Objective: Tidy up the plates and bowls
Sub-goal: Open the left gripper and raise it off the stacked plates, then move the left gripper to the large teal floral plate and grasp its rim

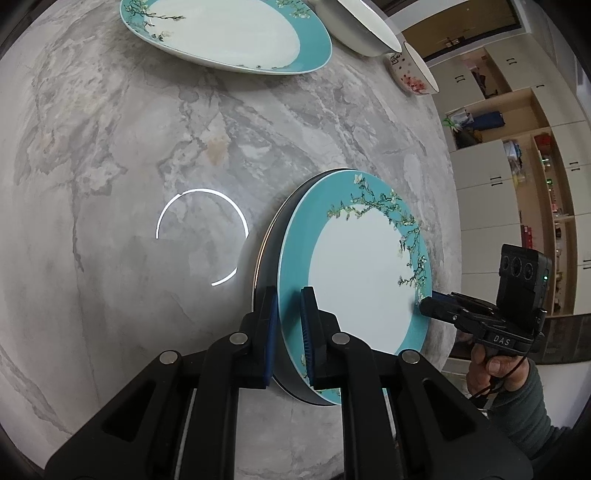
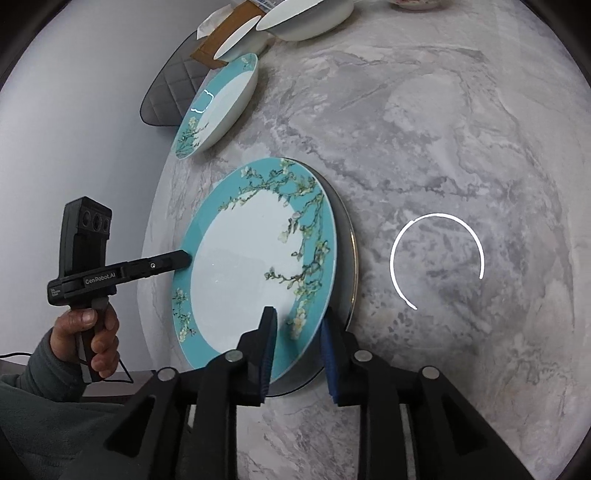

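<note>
A teal plate [image 1: 354, 266] [image 2: 240, 269] with a white centre and blossom branches lies on a dark plate [image 1: 266, 258] [image 2: 346, 236] with a gold rim, on the marble table [image 1: 129, 147]. My left gripper [image 1: 290, 295] is shut on the teal plate's near rim; in the right wrist view its tip [image 2: 183, 258] meets the plate's left edge. My right gripper [image 2: 297, 317] straddles the opposite rim with its pads standing apart from the plate, so it is open. In the left wrist view the right gripper [image 1: 428, 304] reaches the plate's right edge.
A second teal dish [image 1: 225, 33] [image 2: 218, 107] sits farther back. A large white bowl [image 1: 362, 29] [image 2: 306, 18], a small floral bowl [image 1: 413, 70] and a cardboard box [image 2: 207, 51] stand beyond it. A grey chair [image 2: 173, 85] is past the table edge, cabinets [image 1: 517, 166] beyond.
</note>
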`<state>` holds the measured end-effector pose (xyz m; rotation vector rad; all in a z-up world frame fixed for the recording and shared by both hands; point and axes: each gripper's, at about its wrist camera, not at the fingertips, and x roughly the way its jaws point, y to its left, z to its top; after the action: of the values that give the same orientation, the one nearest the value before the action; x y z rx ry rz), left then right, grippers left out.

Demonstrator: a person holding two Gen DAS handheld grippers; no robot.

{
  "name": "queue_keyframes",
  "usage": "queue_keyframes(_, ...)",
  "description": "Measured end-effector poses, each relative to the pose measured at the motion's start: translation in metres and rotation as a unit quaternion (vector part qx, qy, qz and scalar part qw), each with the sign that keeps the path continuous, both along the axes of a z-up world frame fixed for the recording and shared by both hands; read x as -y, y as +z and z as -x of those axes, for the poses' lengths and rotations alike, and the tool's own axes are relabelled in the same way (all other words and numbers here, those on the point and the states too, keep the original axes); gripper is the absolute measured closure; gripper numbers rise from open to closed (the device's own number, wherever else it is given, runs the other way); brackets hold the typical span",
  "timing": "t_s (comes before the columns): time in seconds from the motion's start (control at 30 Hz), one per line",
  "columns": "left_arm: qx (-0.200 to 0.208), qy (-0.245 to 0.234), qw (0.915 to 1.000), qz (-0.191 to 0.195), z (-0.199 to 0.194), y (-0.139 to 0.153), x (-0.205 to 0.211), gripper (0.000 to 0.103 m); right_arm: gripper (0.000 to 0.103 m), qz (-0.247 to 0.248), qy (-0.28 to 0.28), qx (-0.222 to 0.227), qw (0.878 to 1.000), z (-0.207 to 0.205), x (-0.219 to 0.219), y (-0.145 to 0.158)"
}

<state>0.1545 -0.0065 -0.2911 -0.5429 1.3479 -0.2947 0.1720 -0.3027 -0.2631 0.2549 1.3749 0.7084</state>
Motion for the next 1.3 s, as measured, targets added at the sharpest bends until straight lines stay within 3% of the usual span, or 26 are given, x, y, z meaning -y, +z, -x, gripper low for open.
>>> queue_keyframes(0.13, 0.003, -0.005, 0.9998, -0.017, 0.001, 0.003, 0.003, 0.091, 0.052, 0.065, 0.011, 0.031, 0.997, 0.008, -0.022, 0.011)
queue_keyframes(0.2, 0.005, -0.004, 0.9997, -0.024, 0.001, 0.005, 0.006, 0.088, 0.049, 0.089, 0.011, 0.043, 0.995, 0.013, -0.030, 0.013)
queue_keyframes(0.3, 0.006, 0.000, 0.9998, -0.016, 0.001, 0.008, 0.008, 0.073, 0.045, 0.117, 0.009, 0.056, 0.992, 0.019, -0.037, 0.013)
queue_keyframes(0.37, 0.013, -0.005, 0.9999, -0.007, 0.000, 0.012, 0.013, 0.051, 0.044, 0.131, 0.009, 0.064, 0.989, 0.023, -0.042, 0.014)
queue_keyframes(0.5, 0.018, -0.037, 0.9965, -0.073, -0.002, 0.016, 0.032, 0.031, 0.040, 0.157, 0.002, 0.072, 0.985, 0.027, -0.049, 0.014)
queue_keyframes(0.53, 0.013, -0.040, 0.9956, -0.084, -0.001, 0.014, 0.035, 0.031, 0.039, 0.161, -0.003, 0.074, 0.984, 0.028, -0.050, 0.015)
queue_keyframes(0.83, 0.007, -0.027, 0.9973, -0.068, 0.005, 0.010, 0.028, 0.031, 0.033, 0.186, -0.029, 0.082, 0.979, 0.028, -0.047, 0.012)
queue_keyframes(0.97, 0.023, -0.015, 0.9968, -0.075, 0.008, 0.024, 0.018, 0.031, 0.023, 0.232, -0.036, 0.118, 0.965, 0.031, -0.042, 0.022)
queue_keyframes(1.03, 0.037, 0.001, 0.9970, -0.068, 0.008, 0.034, 0.007, 0.031, 0.016, 0.214, -0.044, 0.133, 0.967, 0.029, -0.038, 0.032)
queue_keyframes(1.1, 0.043, 0.033, 0.9971, -0.055, 0.007, 0.042, -0.013, 0.024, 0.008, 0.146, -0.057, 0.143, 0.977, 0.024, -0.027, 0.048)
queue_keyframes(1.13, 0.039, 0.046, 0.9973, -0.042, 0.005, 0.044, -0.024, 0.010, 0.000, 0.095, -0.064, 0.143, 0.983, 0.018, -0.020, 0.056)
queue_keyframes(1.17, 0.037, 0.054, 0.9972, -0.036, 0.002, 0.047, -0.034, 0.000, 0.000, 0.049, -0.071, 0.136, 0.987, 0.012, -0.015, 0.061)
queue_keyframes(1.2, 0.044, 0.062, 0.9961, -0.046, -0.001, 0.051, -0.044, 0.000, 0.000, 0.014, -0.073, 0.123, 0.990, 0.004, -0.011, 0.064)
queue_keyframes(1.3, 0.086, 0.073, 0.9888, -0.097, -0.011, 0.067, -0.066, 0.000, 0.000, 0.014, -0.070, 0.103, 0.992, -0.028, -0.012, 0.069)
